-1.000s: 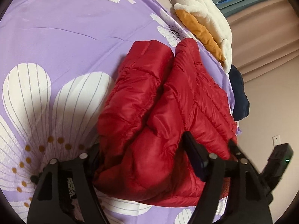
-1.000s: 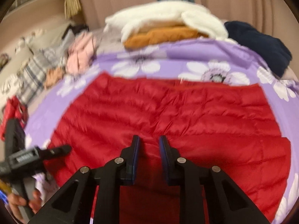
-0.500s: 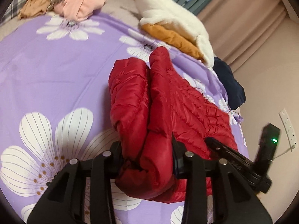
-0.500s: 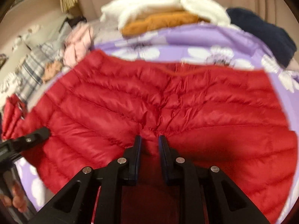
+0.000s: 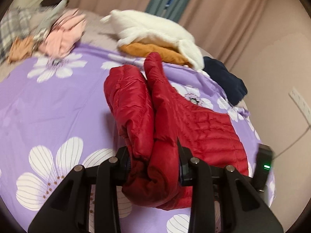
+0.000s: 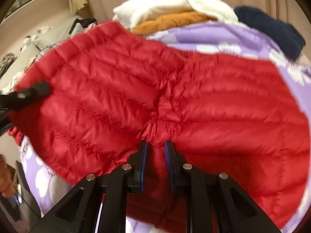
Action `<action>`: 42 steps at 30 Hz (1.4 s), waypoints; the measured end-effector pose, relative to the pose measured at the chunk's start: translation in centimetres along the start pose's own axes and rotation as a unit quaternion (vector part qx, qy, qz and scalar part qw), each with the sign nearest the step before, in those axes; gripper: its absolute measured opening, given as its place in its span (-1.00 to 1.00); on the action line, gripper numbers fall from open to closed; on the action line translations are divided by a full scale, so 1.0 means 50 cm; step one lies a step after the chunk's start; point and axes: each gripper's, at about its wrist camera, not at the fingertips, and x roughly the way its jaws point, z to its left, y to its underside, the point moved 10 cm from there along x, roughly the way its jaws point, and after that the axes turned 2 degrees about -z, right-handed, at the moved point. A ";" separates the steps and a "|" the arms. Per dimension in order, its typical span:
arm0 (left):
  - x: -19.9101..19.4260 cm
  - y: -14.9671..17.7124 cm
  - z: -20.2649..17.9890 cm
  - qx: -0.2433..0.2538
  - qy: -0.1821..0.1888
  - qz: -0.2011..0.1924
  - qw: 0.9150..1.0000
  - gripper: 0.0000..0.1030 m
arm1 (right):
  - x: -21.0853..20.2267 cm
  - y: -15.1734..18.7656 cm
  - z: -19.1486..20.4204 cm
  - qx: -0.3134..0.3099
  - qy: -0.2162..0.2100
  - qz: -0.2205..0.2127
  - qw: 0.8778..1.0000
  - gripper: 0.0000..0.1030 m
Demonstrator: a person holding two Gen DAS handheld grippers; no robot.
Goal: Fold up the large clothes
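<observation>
A red quilted puffer jacket (image 5: 204, 128) lies on a purple flowered bedsheet (image 5: 48, 101). My left gripper (image 5: 153, 161) is shut on a thick bunched fold of the jacket and holds that end raised off the sheet. In the right wrist view the jacket (image 6: 116, 89) fills the middle, its left side lifted. My right gripper (image 6: 155, 151) is shut on a pinch of the jacket's near edge. The left gripper (image 6: 25, 95) shows at the jacket's left end there. The right gripper's body (image 5: 263, 167) with a green light shows at the right of the left wrist view.
A white fleece over an orange garment (image 5: 161, 36) and a dark navy garment (image 5: 225, 79) lie at the bed's far edge. Pink and plaid clothes (image 5: 58, 35) are piled at far left. Curtains and a wall with a socket (image 5: 299, 103) stand behind.
My left gripper closed on the jacket's fold and lifted it. The jacket's left side rose off the sheet. My right gripper kept its pinch on the near edge.
</observation>
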 end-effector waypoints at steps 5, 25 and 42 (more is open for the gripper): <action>0.003 0.002 -0.076 0.063 0.003 -0.007 0.998 -0.33 | 0.024 0.004 -0.010 0.019 -0.011 -0.006 1.000 -0.58; 0.046 0.029 -0.219 0.135 0.043 0.022 0.990 -0.33 | -0.070 0.020 -0.084 0.099 -0.063 -0.034 0.993 -0.58; 0.106 0.107 -0.318 0.203 0.066 0.076 0.974 -0.17 | -0.159 0.054 -0.233 0.198 -0.097 -0.088 0.972 -0.28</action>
